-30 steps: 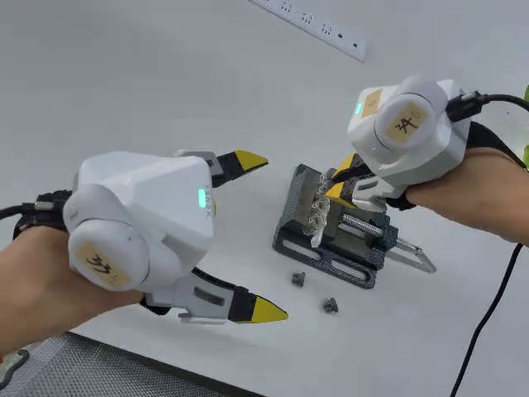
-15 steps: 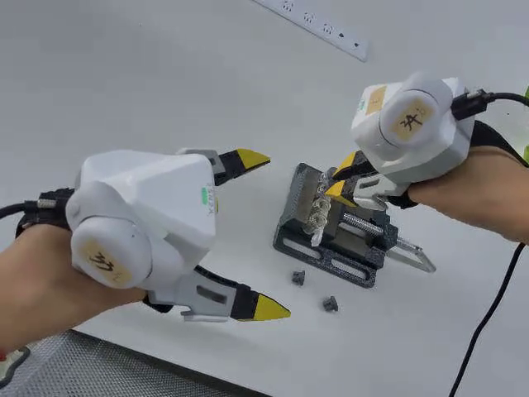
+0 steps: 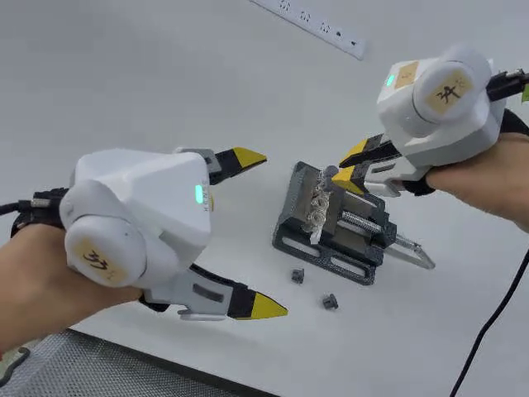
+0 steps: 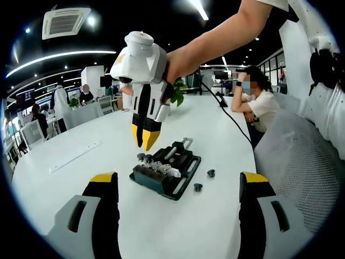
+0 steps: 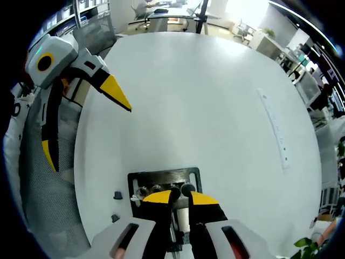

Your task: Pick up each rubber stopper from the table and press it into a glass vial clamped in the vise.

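Note:
A small dark vise point(image 3: 364, 266) point(image 4: 182, 184) point(image 5: 161, 176) stands on the white table, clamping a row of glass vials point(image 3: 315, 212) point(image 4: 163, 169). Dark stoppers point(image 3: 331, 172) point(image 4: 142, 157) point(image 5: 187, 189) sit on the vials at one end of the row. My right gripper point(image 3: 350, 164) point(image 4: 145, 138) point(image 5: 181, 197) hovers just above that end, jaws close together with nothing between them. Two loose stoppers point(image 3: 298, 277) point(image 3: 330, 303) point(image 4: 211, 173) lie on the table beside the vise. My left gripper point(image 3: 258, 231) point(image 4: 175, 186) is held wide open and holds nothing, short of the vise.
A white power strip point(image 3: 314, 21) point(image 5: 274, 127) lies at the far side of the table. A black cable point(image 3: 488, 322) trails from the right gripper. The table's near edge and a mesh chair point(image 3: 83, 372) are at lower left. People sit at the table's far end point(image 4: 253, 102).
My right gripper has lifted up and away from the vials it was touching, and the stopper stays on the end vial. The left gripper has barely moved.

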Tool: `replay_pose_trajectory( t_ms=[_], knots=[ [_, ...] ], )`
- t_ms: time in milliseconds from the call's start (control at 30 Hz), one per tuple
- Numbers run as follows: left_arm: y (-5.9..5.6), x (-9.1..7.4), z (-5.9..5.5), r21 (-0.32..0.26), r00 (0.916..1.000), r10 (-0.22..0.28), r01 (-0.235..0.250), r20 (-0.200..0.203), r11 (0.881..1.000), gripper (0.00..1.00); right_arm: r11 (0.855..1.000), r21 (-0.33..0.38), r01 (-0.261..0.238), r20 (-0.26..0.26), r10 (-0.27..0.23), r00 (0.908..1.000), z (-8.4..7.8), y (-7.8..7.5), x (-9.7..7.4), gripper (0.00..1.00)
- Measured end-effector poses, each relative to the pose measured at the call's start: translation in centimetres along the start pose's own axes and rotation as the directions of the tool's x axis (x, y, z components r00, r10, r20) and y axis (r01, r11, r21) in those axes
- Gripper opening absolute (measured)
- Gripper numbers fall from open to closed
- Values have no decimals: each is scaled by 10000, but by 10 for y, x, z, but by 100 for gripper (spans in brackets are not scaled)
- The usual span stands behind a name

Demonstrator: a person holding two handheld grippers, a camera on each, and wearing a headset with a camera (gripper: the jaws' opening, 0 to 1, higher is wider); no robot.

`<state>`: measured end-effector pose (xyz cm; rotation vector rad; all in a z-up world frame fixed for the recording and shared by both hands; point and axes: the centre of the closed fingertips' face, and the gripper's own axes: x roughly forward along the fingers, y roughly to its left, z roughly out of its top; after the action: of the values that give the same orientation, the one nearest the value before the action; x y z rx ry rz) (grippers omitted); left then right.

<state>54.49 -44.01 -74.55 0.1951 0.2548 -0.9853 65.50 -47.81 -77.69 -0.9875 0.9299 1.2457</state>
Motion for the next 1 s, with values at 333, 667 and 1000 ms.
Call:
replay_pose_trajectory(
  t_ms=[333, 667, 1000],
  knots=[
    [-1, -1, -3, -203, 10000, -71, 71, 5, 9998, 94, 9933, 945, -667, 426, 629, 9971, -5, 3, 3, 3],
    [1, -2, -3, -448, 9999, -51, 56, 120, 9990, 94, 9924, 861, -881, 327, 855, 9958, -5, 10, 10, 0],
    [2, -3, -3, -488, 9999, -26, 33, 139, 9988, 93, 9923, 862, -892, 290, 870, 9958, -5, 9, 12, 1]
  ],
)
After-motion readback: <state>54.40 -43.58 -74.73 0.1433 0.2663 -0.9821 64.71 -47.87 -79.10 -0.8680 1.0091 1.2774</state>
